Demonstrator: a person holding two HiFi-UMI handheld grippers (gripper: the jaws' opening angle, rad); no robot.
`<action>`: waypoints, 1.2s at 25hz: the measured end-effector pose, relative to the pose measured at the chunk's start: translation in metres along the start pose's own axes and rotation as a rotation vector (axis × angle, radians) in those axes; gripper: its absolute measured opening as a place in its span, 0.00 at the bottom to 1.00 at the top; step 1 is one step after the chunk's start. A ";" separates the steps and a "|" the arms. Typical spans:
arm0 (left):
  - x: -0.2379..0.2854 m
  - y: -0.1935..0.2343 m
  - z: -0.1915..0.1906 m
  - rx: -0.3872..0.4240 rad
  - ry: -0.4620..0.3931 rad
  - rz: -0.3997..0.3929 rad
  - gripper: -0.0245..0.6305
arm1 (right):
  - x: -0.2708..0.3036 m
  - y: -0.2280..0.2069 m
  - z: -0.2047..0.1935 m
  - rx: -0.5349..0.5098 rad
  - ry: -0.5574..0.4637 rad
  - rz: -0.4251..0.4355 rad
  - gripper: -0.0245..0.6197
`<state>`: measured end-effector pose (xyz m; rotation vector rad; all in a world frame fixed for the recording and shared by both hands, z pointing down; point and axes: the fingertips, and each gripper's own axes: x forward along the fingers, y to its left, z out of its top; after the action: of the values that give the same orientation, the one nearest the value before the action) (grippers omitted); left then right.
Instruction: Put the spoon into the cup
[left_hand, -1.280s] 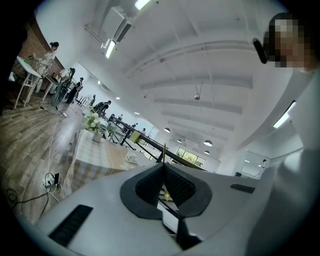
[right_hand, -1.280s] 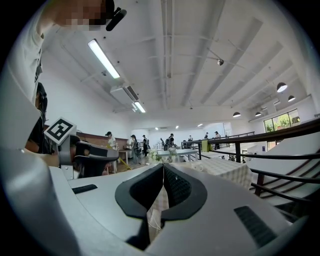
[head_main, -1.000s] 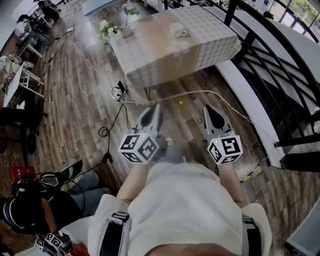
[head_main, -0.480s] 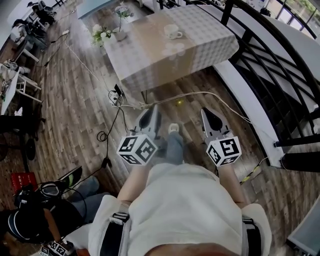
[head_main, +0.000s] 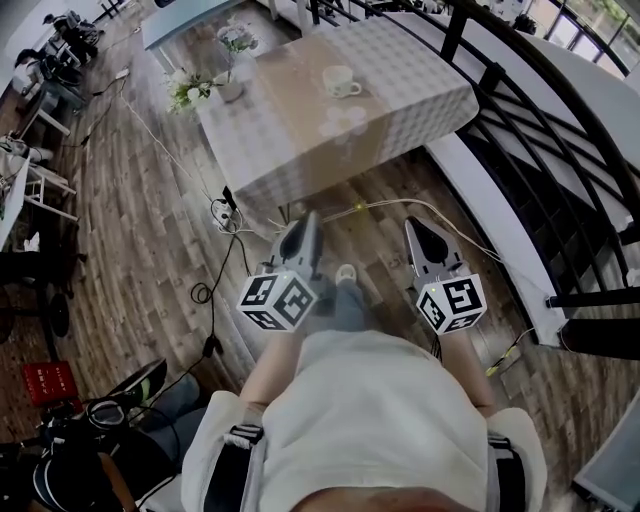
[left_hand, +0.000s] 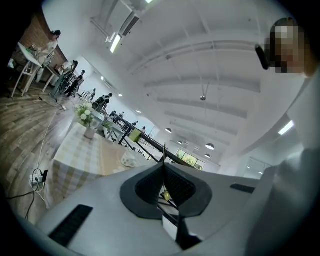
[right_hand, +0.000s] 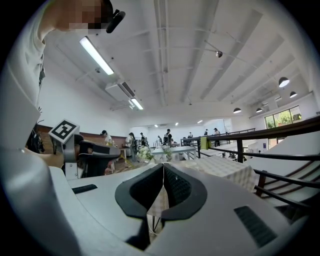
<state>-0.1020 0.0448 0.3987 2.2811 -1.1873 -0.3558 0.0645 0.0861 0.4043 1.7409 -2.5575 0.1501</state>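
Note:
A white cup (head_main: 340, 80) stands on the checked tablecloth of a table (head_main: 290, 140) ahead of me, with a pale patch (head_main: 343, 121) on the cloth just in front of it. I cannot make out a spoon. Both grippers are held level over the wooden floor, short of the table. The left gripper (head_main: 309, 218) is shut with nothing in it, and its own view shows the cup (left_hand: 128, 160) beyond the closed jaws (left_hand: 164, 156). My right gripper (head_main: 413, 224) is shut and empty too, jaws (right_hand: 163, 172) meeting in a thin line.
White flowers (head_main: 190, 90) and a small vase (head_main: 235, 42) sit at the table's far left. Cables and a power strip (head_main: 232, 198) trail on the floor by the table. A black railing (head_main: 520, 130) runs along the right. A person (head_main: 90, 460) crouches at bottom left.
I have walked toward the table: it and the cup sit lower and nearer in the head view. Both grippers came forward with me and stay shut.

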 end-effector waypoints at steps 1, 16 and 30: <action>0.007 0.003 0.004 -0.003 0.000 -0.001 0.04 | 0.008 -0.003 0.002 -0.002 0.002 0.000 0.04; 0.102 0.036 0.052 0.006 -0.011 -0.018 0.04 | 0.093 -0.051 0.029 -0.031 0.012 -0.020 0.04; 0.177 0.075 0.084 0.013 0.002 -0.042 0.04 | 0.173 -0.078 0.038 -0.038 0.022 -0.026 0.04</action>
<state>-0.0889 -0.1628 0.3755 2.3195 -1.1454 -0.3625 0.0745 -0.1065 0.3865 1.7494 -2.5044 0.1185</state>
